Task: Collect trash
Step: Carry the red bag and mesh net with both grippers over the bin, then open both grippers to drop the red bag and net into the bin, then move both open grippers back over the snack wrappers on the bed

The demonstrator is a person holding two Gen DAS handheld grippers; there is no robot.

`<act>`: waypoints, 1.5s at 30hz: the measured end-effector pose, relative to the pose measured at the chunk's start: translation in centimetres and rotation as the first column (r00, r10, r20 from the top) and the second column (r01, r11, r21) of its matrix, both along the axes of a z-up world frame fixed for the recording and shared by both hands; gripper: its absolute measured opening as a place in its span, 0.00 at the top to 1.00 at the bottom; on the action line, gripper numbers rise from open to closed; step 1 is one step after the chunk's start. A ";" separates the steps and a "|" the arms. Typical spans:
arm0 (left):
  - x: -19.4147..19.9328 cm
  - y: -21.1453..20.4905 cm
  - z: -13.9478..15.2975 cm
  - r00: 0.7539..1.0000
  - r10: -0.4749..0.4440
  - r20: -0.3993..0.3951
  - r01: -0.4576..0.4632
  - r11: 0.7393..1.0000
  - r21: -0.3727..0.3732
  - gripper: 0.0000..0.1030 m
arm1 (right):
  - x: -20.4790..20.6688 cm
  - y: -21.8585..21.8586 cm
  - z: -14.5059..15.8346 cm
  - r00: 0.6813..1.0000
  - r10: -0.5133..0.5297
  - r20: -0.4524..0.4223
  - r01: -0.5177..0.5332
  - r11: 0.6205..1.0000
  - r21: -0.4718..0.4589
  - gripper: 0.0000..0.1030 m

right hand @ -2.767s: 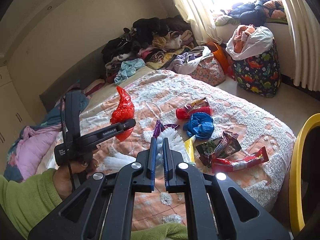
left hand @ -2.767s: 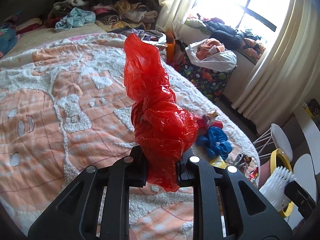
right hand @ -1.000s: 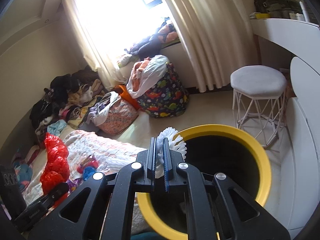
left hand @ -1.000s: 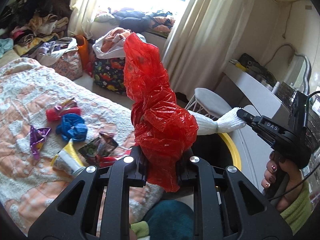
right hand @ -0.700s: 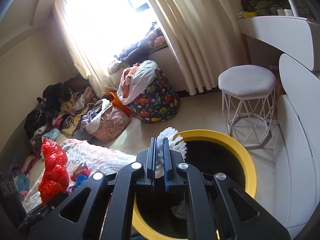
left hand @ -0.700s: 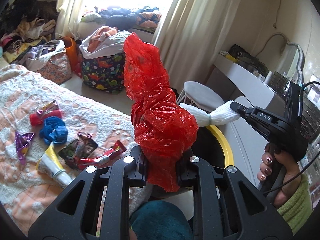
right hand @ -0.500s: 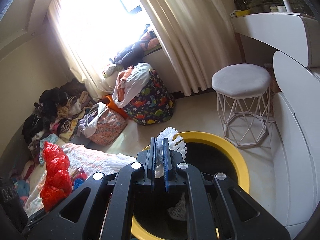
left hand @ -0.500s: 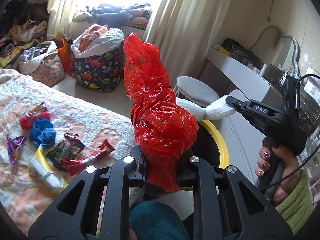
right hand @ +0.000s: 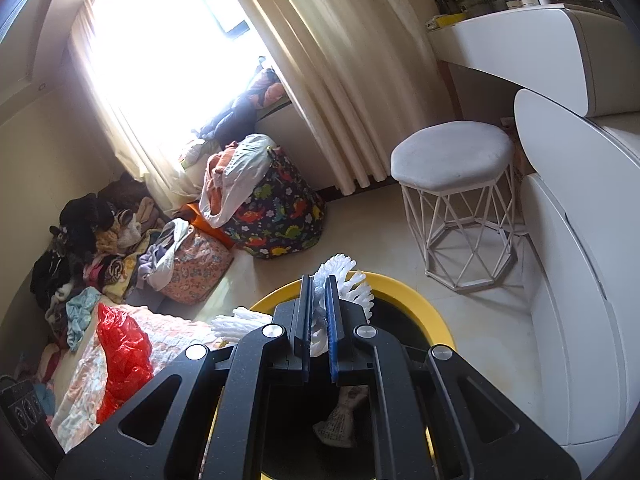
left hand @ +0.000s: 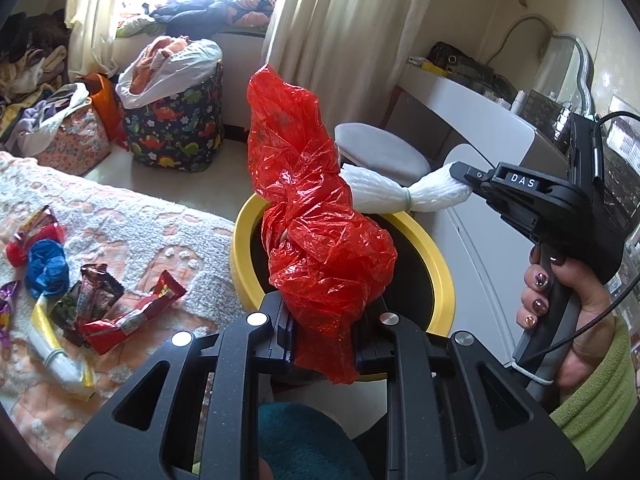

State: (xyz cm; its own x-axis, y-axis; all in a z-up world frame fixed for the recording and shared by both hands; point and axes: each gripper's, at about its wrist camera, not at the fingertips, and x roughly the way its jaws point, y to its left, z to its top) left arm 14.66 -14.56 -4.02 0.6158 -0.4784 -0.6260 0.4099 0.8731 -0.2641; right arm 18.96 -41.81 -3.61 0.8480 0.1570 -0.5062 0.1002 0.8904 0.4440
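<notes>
Wrappers are lying scattered on the peach tufted bedspread far to the left of the left claw: a crumpled blue plastic bag, a red foil snack wrapper and a yellow-and-white tube, all waiting to be collected. Moving rightward, the left claw is pinching a crumpled red plastic bag, which is standing up between its closed fingers directly over the round yellow-rimmed black bin. Further right, the right claw is clamping a white foam net sleeve tied at its middle, its frayed end poking past the fingertips above the bin's far rim. Inside the bin, below that claw, a pale printed wrapper is already resting.

The step in hand appears to be the drop. Doing it well probably means lowering each claw until its load is hanging inside the rim before opening, since light plastic and foam are likely to drift or cling to the pads; a small shake should free them.
</notes>
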 end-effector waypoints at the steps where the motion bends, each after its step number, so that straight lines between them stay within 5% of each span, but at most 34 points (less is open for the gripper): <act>1: 0.1 -0.2 -0.1 1.000 -0.004 -0.002 0.004 1.000 0.003 0.87 | 0.1 -0.2 -0.2 1.000 -0.006 -0.005 0.006 1.000 0.001 0.94; 27: 3.1 -4.4 -4.6 0.991 -0.049 -0.122 0.054 0.998 0.043 0.85 | 2.0 -0.9 -3.6 0.993 -0.049 -0.107 0.044 0.998 -0.046 0.90; 29: 3.1 -4.3 -4.7 0.992 -0.042 -0.120 0.047 0.998 0.047 0.76 | 2.2 -0.8 -3.9 0.992 -0.038 -0.117 0.034 0.999 -0.038 0.80; 31: 3.2 -4.2 -4.6 0.994 -0.018 -0.110 0.024 0.998 0.058 0.45 | 2.3 -0.8 -4.1 0.992 -0.036 -0.122 0.033 0.999 -0.023 0.57; 34: 2.8 -3.7 -4.0 0.997 0.017 -0.072 -0.013 0.998 0.065 0.14 | 2.3 -0.7 -4.0 0.992 -0.039 -0.118 0.037 0.999 -0.018 0.52; 45: 1.5 -0.8 -2.3 0.994 0.108 0.002 -0.108 0.991 0.084 0.11 | 2.3 0.3 -3.0 0.997 -0.022 -0.070 0.020 1.000 -0.024 0.38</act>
